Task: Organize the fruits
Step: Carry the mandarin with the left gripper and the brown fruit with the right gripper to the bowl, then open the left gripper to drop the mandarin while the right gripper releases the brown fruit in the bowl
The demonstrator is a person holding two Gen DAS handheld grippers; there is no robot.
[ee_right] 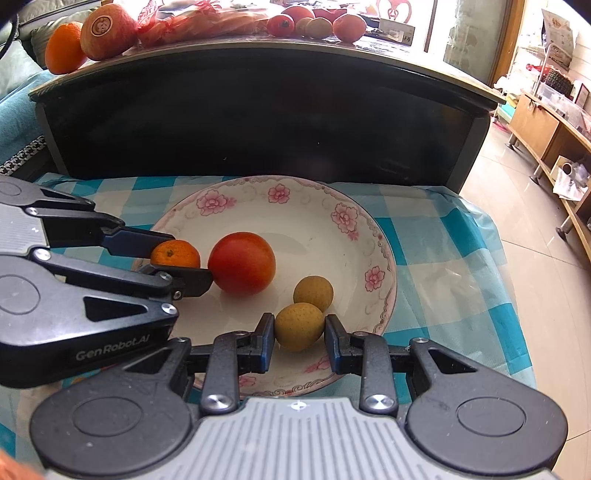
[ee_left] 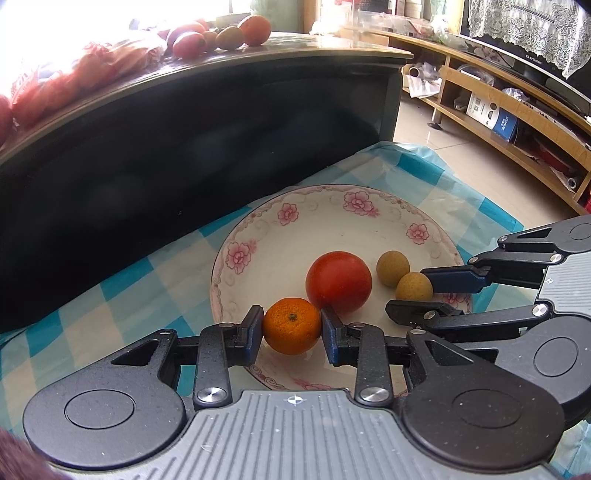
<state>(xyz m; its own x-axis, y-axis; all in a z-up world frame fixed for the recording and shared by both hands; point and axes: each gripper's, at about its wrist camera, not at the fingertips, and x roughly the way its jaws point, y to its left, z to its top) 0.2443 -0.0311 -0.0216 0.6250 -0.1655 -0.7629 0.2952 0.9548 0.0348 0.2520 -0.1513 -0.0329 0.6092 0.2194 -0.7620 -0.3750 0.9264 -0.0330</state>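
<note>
A white plate with pink flowers (ee_left: 258, 236) (ee_right: 332, 206) sits on a blue checked cloth. In it lie a red tomato (ee_left: 338, 282) (ee_right: 242, 263), a small mandarin (ee_left: 291, 325) (ee_right: 176, 253) and two yellow-brown round fruits (ee_left: 392, 268) (ee_right: 313, 293). My left gripper (ee_left: 291, 334) (ee_right: 173, 254) has a finger on each side of the mandarin, touching it, low over the plate's near rim. My right gripper (ee_right: 299, 338) (ee_left: 424, 291) brackets the nearer yellow-brown fruit (ee_right: 298, 326) (ee_left: 413, 287), with a small gap showing at the right pad.
A dark cabinet (ee_left: 184, 155) (ee_right: 258, 122) rises right behind the plate; its top carries more fruit (ee_left: 229, 31) (ee_right: 107, 31) and red net bags. Tiled floor and a wooden shelf unit (ee_left: 517, 122) lie to the right.
</note>
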